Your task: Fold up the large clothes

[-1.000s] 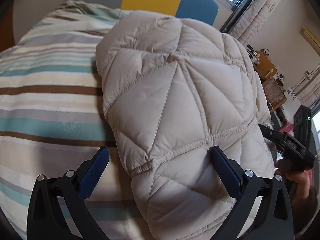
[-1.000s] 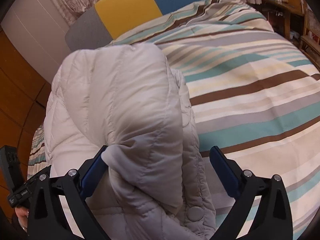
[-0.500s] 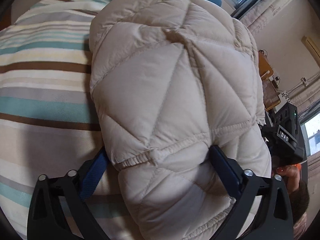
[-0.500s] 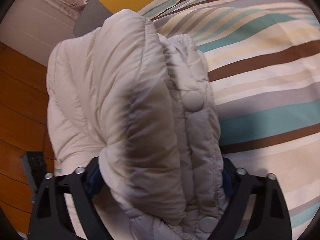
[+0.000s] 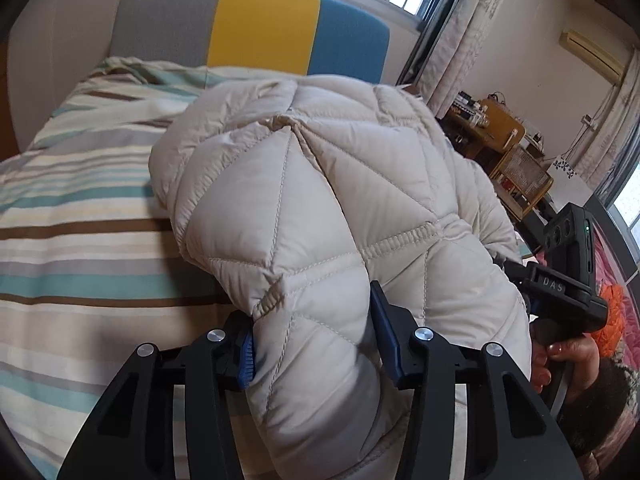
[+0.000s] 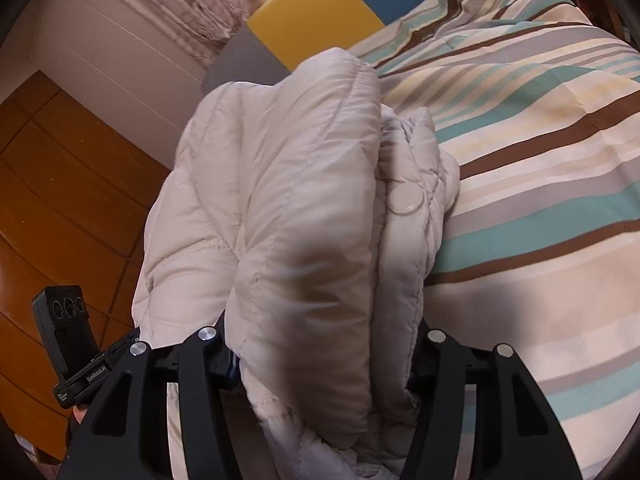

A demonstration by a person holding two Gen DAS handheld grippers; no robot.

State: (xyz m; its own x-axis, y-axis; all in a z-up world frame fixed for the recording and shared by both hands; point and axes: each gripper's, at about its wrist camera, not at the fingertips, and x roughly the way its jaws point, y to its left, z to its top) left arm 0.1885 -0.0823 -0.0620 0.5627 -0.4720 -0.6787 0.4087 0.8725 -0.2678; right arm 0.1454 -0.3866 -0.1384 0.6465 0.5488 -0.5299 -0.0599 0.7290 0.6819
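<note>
Bedding in cream, teal, grey and brown stripes (image 5: 80,248) covers the bed at the left of the left wrist view, running back to a headboard (image 5: 260,28) with grey, yellow and blue panels. Toward the middle, a cream quilted puffer jacket (image 5: 320,184) lies bunched on the striped bedding, its diamond stitching bulging toward the camera. The left hand-held gripper (image 5: 312,344) has just been closing, and its blue pads now press into a thick fold at the near end of the jacket, which swells out above and below the jaws. Further right stand a window with patterned curtains (image 5: 452,48) and a cluttered wooden cabinet (image 5: 504,136). At the far right, a person's hand (image 5: 560,356) holds the black body of the other device beside the jacket's edge.

In the right wrist view, the left edge shows orange wooden floor (image 6: 60,184) and, low down, the black body of the left device (image 6: 68,344). In the middle, the right hand-held gripper (image 6: 324,364) has also just been closing and is clamped on a bundled fold of the same jacket (image 6: 280,200); the padding hides most of its pads. A round snap button (image 6: 406,200) sits on the placket just right of the gripped fold. The striped bedding (image 6: 540,140) fills the right side, with the jacket resting against it.
</note>
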